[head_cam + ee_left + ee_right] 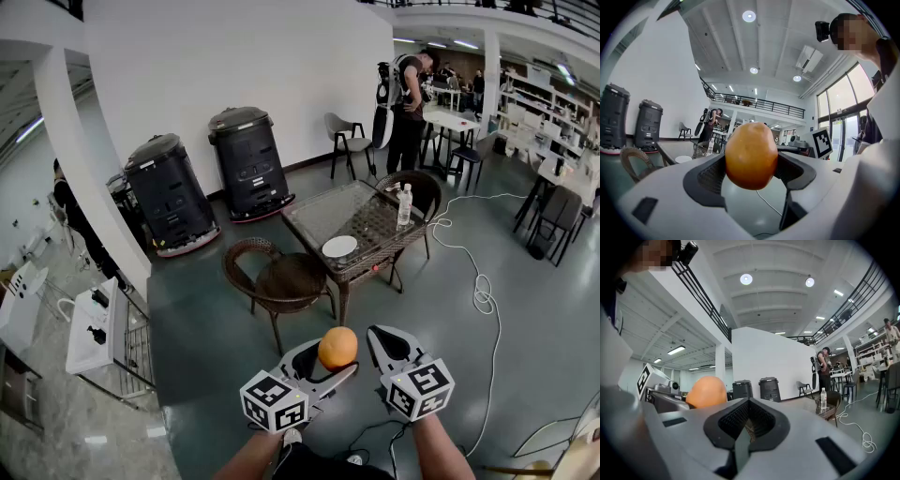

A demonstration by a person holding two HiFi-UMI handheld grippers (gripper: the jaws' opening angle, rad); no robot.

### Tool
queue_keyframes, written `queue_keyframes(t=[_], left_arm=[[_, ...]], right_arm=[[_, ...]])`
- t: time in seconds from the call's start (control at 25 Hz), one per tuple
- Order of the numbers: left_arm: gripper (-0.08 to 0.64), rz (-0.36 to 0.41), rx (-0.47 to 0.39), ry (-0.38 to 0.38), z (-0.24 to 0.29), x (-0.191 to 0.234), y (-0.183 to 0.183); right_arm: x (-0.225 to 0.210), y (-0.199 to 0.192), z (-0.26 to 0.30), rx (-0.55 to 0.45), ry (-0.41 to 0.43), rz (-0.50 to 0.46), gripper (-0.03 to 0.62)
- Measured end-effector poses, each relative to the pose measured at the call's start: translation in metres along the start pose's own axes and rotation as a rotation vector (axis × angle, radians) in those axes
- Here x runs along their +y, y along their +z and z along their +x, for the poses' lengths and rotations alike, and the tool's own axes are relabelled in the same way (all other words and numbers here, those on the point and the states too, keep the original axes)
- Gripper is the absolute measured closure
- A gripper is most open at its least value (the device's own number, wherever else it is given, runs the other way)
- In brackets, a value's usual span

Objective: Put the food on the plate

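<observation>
An orange fruit is held above the floor by my left gripper, whose two pads press on its sides. In the left gripper view the orange fills the middle between the dark pads. My right gripper hangs just right of it, jaws shut together with nothing between them; in the right gripper view the orange shows to its left. A small white plate lies on the near edge of a glass-topped wicker table, well ahead of both grippers.
A water bottle stands at the table's right end. A wicker chair sits between me and the table, another behind it. Two black machines line the wall. A person stands further back. A white cable loops over the floor at right.
</observation>
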State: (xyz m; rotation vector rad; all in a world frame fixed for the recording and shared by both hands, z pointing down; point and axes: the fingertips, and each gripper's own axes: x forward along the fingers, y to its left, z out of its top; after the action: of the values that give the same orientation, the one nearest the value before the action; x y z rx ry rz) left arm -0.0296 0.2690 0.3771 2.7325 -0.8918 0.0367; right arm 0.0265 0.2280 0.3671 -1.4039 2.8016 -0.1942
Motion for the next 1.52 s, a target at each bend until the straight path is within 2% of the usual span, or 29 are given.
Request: queue_keyframes(t=[0.56,1.12,1.52], left_arm=[[0.213,-0.012,0.005,0.002,-0.002,-0.004,-0.007],[0.213,-0.014,0.028,0.017,0.018,-0.011,-0.017],[0.213,-0.043,0.048,0.043,0.036,0.017,-0.022]], right_arm=[[0.003,-0.005,-0.005,0.005,0.007,0.018,0.588],[-0.023,-0.011,-0.015,-0.007,0.011,0.048,0.587],[-0.047,-0.026,0.006,0.023,0.02,0.083,0.586]])
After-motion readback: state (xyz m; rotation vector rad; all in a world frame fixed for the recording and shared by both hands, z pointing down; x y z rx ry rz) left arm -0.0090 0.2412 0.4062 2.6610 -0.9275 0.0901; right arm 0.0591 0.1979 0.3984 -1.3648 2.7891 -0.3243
